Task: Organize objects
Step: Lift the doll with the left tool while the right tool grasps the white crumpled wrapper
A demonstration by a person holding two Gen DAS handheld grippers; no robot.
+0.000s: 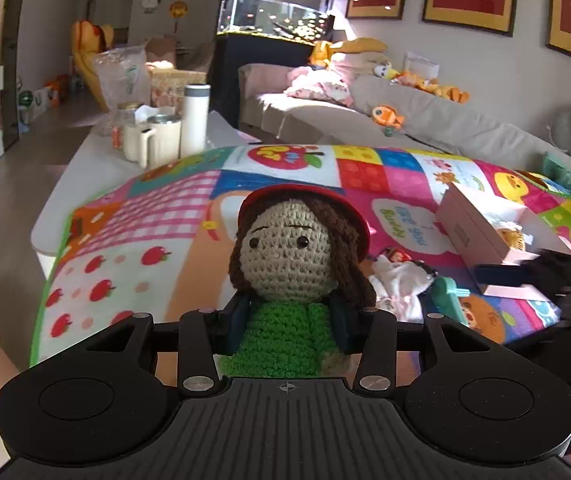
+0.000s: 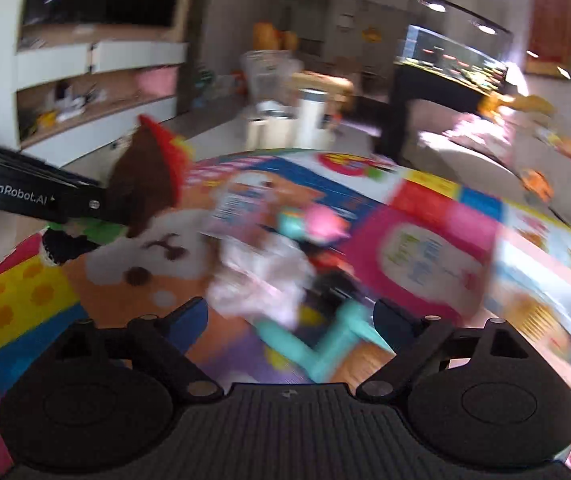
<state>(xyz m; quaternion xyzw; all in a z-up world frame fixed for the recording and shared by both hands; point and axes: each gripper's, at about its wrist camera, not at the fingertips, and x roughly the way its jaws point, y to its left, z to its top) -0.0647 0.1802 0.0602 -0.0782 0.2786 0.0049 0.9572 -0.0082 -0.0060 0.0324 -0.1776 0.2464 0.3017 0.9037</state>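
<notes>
A crochet doll with a green body, brown hair and a red hat is upright between the jaws of my left gripper, which is shut on its body. The right wrist view, blurred, shows the same doll side-on at the left. My right gripper stands open above the colourful play mat, with a teal toy and a white cloth doll just ahead of its fingers; nothing is gripped. A pink box lies open on the mat at the right.
Behind the mat a white table carries cream mugs, a white flask and bags. A grey sofa with plush toys runs along the right. A fish tank stands at the back.
</notes>
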